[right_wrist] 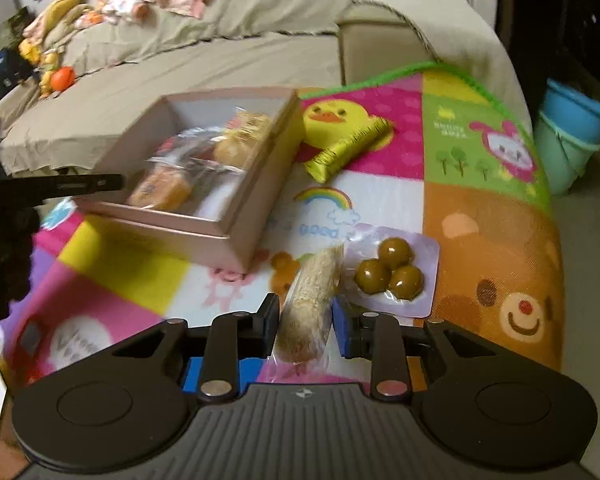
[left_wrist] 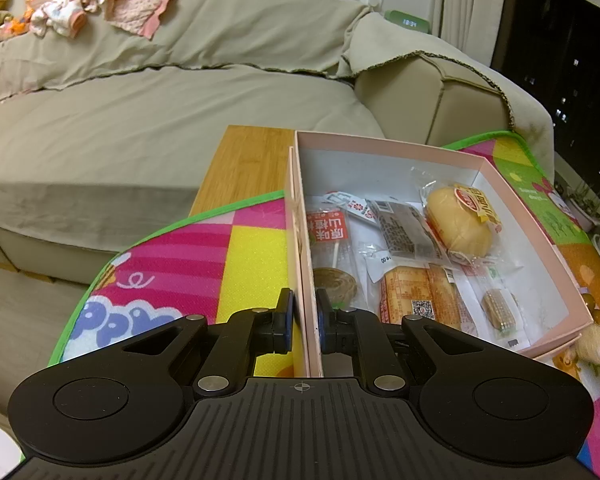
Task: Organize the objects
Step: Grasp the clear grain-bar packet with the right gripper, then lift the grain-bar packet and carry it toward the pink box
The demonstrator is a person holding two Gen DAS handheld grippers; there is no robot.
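Observation:
A pink box [left_wrist: 384, 147] holds several wrapped snacks on a colourful play mat [left_wrist: 204, 256]. My left gripper [left_wrist: 305, 312] is shut on the box's left wall [left_wrist: 306, 292], one finger outside and one inside. In the right wrist view the box [right_wrist: 240, 216] sits at the left. My right gripper [right_wrist: 305, 320] is shut on a beige snack bar in clear wrap [right_wrist: 310, 304], just above the mat. A pack of three green balls [right_wrist: 392, 276] lies just right of it. A gold-wrapped snack [right_wrist: 348, 148] lies farther back.
A beige sofa [left_wrist: 140, 120] with clothes piled on it [left_wrist: 112, 4] stands behind the mat. A wooden board [left_wrist: 252, 160] lies under the mat by the box. Blue and green buckets [right_wrist: 572, 132] stand at the right on the floor.

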